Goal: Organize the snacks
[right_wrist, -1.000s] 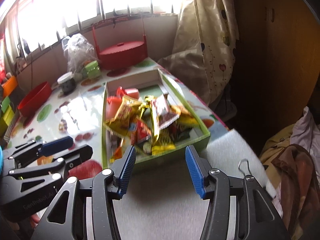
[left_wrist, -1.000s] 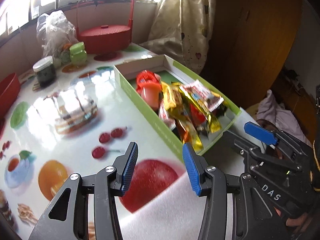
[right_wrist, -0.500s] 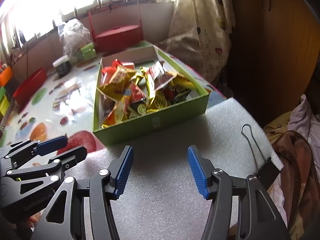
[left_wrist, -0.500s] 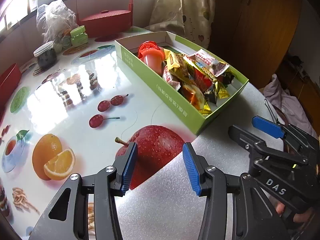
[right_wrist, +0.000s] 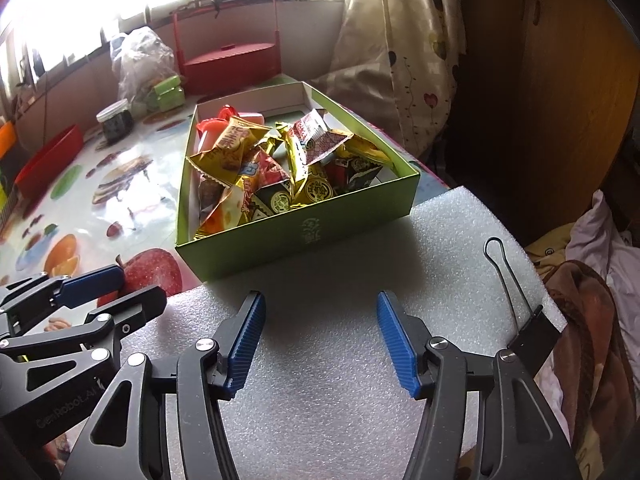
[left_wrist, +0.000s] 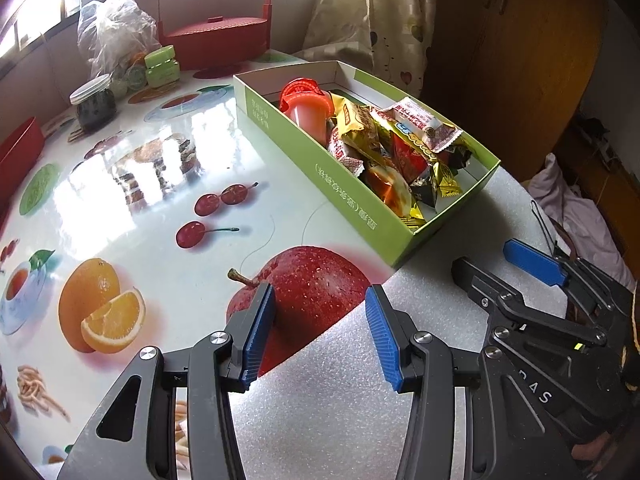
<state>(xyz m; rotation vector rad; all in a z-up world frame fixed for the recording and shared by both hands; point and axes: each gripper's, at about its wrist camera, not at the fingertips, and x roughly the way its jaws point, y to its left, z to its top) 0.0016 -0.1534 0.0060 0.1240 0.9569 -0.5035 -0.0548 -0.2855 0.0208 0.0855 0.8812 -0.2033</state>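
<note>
A green cardboard box (left_wrist: 352, 204) (right_wrist: 304, 232) stands on the fruit-print table, its near end on a white foam sheet (right_wrist: 340, 280). It holds several wrapped snacks (left_wrist: 400, 148) (right_wrist: 280, 172) and a red plastic cup (left_wrist: 308, 108). My left gripper (left_wrist: 320, 332) is open and empty over the foam's left edge, short of the box. My right gripper (right_wrist: 320, 340) is open and empty over the foam, just in front of the box's near wall. Each gripper shows in the other's view: the right one (left_wrist: 520, 272) and the left one (right_wrist: 108, 292).
A red lidded basket (left_wrist: 216, 36), a plastic bag (left_wrist: 112, 36), green jars (left_wrist: 160, 64), a dark jar (left_wrist: 94, 104) and a red tray (right_wrist: 48, 160) stand at the table's far side. A binder clip (right_wrist: 532, 332) grips the foam's right edge. A curtain (right_wrist: 400, 40) hangs behind.
Both grippers have pulled back from the box towards the table's near edge, still open and empty. The box and snacks have stayed in place.
</note>
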